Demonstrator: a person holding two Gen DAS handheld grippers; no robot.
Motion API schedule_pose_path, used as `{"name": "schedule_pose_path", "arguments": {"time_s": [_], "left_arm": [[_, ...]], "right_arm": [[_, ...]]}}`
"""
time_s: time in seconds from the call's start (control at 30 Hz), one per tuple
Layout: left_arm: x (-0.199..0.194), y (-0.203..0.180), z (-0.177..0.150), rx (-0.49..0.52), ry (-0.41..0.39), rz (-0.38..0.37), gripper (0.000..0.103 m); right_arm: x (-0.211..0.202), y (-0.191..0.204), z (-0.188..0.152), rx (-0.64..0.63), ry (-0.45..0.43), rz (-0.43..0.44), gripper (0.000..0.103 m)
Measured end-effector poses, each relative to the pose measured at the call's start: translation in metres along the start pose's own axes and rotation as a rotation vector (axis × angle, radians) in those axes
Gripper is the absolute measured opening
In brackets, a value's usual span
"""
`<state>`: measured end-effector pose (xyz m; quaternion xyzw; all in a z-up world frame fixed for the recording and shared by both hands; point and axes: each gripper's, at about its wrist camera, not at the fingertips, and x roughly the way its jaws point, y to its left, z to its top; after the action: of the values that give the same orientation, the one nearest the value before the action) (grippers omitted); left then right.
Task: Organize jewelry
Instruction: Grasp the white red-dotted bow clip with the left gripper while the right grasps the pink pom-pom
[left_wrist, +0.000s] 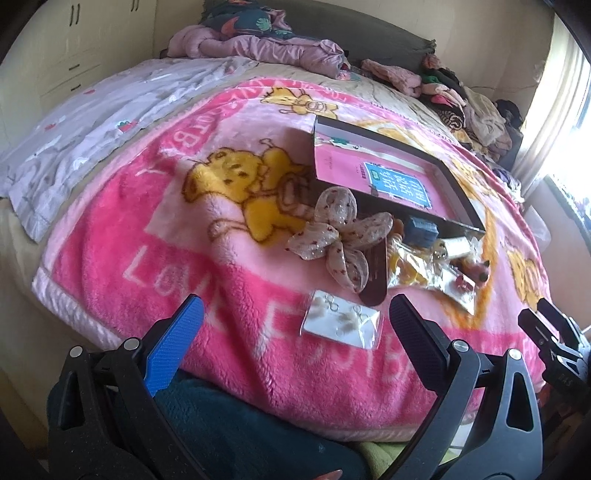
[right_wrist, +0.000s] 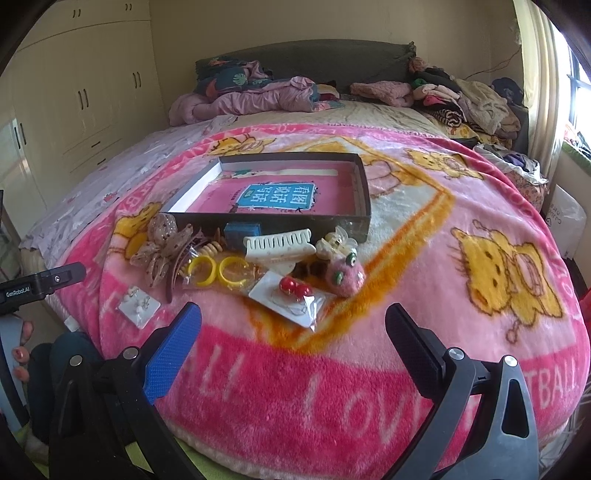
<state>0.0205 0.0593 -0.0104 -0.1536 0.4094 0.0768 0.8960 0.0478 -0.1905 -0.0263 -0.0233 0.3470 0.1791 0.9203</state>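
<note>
A dark shallow box (right_wrist: 364, 192) with a pink book inside lies on the pink blanket; it also shows in the left wrist view (left_wrist: 458, 184). In front of it lie a fabric bow (left_wrist: 341, 238), a cream hair claw (right_wrist: 280, 243), yellow rings (right_wrist: 218, 273), a red earring card (right_wrist: 291, 299) and a pink fuzzy clip (right_wrist: 345, 275). A card of white earrings (left_wrist: 341, 323) lies nearest, also in the right wrist view (right_wrist: 139, 306). My left gripper (left_wrist: 295, 332) is open, just short of that card. My right gripper (right_wrist: 293, 332) is open and empty, near the red earring card.
The pink blanket (right_wrist: 369, 387) covers a bed. Piled clothes (right_wrist: 472, 99) and a rumpled quilt (right_wrist: 251, 99) lie at the headboard. Wardrobes (right_wrist: 74, 92) stand at the left, a window (right_wrist: 580, 96) at the right. The bed's front edge is close under both grippers.
</note>
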Motion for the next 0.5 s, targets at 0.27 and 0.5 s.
{"name": "schedule_pose_path", "arguments": {"time_s": [0.27, 0.5], "left_arm": [[0.013, 0.003, 0.017, 0.002, -0.001, -0.028, 0.092], [0.036, -0.002, 0.029, 0.033, 0.031, -0.044, 0.092]], "right_arm": [[0.019, -0.009, 0.013, 0.023, 0.014, 0.007, 0.097], [0.04, -0.027, 0.023, 0.05, 0.025, -0.012, 0.097]]}}
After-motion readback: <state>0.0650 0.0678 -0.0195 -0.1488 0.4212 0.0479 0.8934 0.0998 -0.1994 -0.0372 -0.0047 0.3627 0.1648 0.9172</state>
